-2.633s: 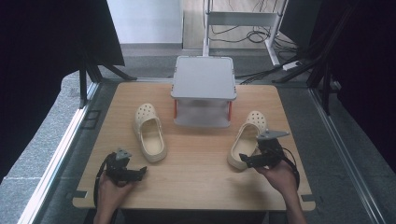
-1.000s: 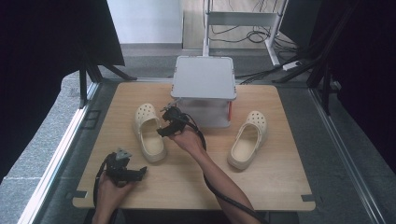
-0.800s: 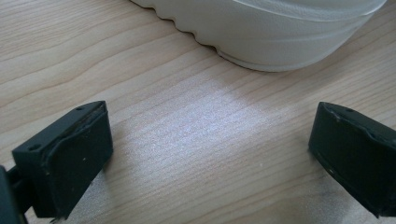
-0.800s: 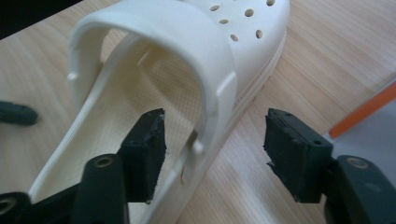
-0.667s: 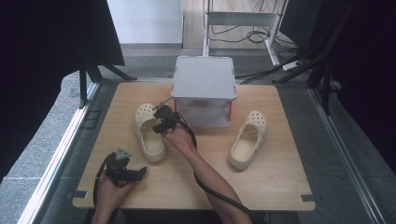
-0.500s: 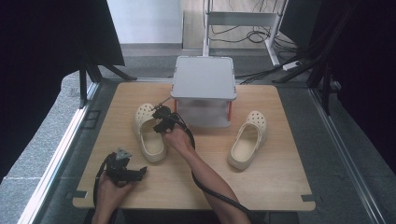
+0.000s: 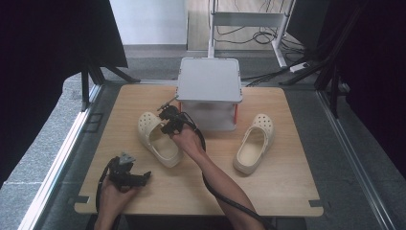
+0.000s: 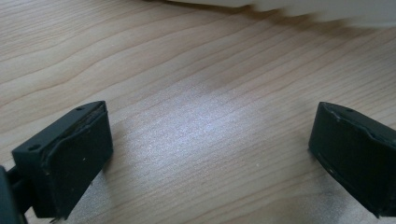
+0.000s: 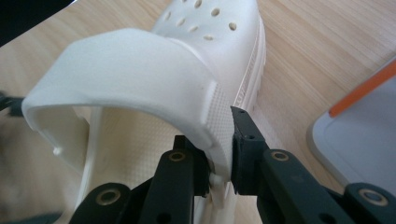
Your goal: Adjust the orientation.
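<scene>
1. My right tool [image 9: 219, 154] has just been closing; now it pinches the side of the left shoe [image 7: 158, 139] on the table [image 7: 287, 191], near the grey box [image 7: 209, 91].
2. My left tool [image 8: 210, 154] is open over bare wood.
3. I think lifting comes next; go slow, keep the shoe level.

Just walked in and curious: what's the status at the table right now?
Right tool just closed on the left clog's side wall. Left tool open, idle over the table. Grey box close behind the clog.

Cream perforated clog [image 7: 158, 139] lies sole-down left of centre on the table, heel strap raised
</scene>
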A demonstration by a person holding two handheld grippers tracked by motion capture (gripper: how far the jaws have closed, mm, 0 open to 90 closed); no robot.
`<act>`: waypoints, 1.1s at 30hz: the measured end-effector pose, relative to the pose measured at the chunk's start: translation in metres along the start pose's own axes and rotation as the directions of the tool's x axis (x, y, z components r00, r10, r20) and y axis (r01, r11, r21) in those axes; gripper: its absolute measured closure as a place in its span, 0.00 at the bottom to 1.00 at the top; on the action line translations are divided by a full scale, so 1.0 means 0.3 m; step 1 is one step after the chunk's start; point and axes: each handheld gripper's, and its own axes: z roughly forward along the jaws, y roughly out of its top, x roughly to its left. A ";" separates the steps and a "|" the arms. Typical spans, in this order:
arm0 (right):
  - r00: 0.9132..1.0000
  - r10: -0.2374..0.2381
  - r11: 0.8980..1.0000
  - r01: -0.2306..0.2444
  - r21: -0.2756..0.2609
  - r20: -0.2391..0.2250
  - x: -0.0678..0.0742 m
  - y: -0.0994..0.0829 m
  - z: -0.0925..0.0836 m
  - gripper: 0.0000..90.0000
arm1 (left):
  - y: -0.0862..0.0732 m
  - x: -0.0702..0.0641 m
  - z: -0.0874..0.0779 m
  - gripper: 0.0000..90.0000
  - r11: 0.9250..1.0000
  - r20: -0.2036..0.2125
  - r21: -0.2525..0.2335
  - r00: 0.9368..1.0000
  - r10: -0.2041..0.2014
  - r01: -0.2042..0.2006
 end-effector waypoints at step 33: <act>0.990 0.000 0.999 -0.006 -0.040 -0.139 0.092 -0.334 -0.349 0.89 | -0.020 0.016 -0.018 0.00 1.000 -0.008 -0.003 1.000 -0.020 0.020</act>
